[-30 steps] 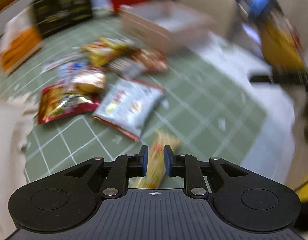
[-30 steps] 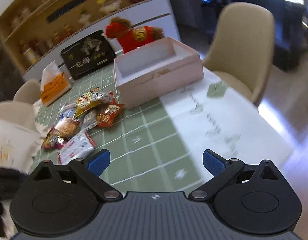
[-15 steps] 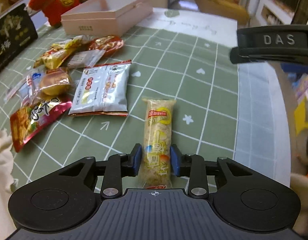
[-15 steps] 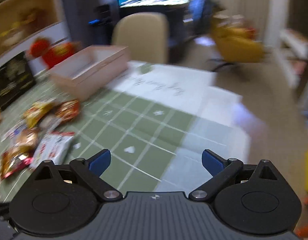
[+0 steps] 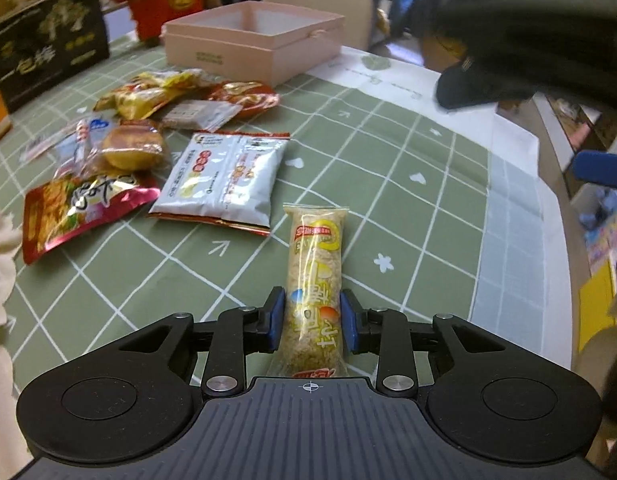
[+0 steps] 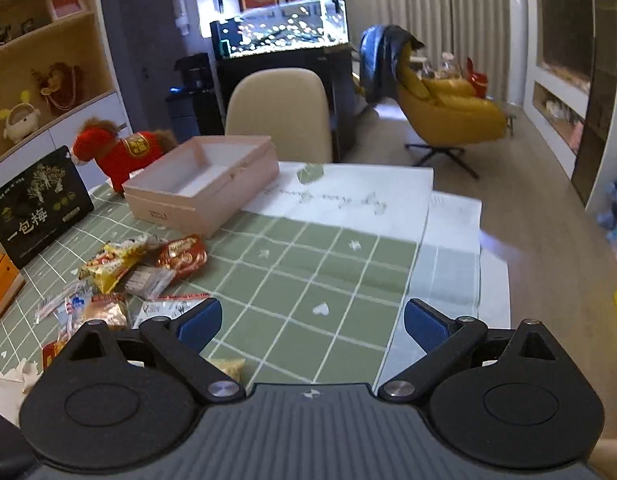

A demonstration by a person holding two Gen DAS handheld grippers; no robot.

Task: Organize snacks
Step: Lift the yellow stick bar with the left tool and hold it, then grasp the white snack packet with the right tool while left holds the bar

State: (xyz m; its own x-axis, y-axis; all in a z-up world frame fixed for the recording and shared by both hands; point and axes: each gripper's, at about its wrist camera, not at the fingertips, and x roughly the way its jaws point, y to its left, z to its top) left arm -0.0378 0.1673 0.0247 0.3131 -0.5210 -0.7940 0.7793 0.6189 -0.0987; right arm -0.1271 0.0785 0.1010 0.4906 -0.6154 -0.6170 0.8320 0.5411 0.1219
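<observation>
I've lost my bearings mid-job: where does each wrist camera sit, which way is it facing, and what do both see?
Left wrist: low over the green checked tablecloth, facing the open pink cardboard box; left gripper shut on the long yellow snack bar.
Right wrist: higher, facing the beige chair and aquarium; right gripper open.
Shared: the box, red plush horse, snack pile.

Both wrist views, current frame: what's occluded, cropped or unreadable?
- Long yellow snack bar, left wrist view: near end hidden behind the left gripper body; in the right wrist view only a corner shows.
- Pink box: its floor is mostly hidden by its own walls in both views.
- Right gripper, seen from the left wrist: blurred dark shape, cut by the frame edge.
- Snack pile, right wrist view: near packets covered by the jaws.
</observation>
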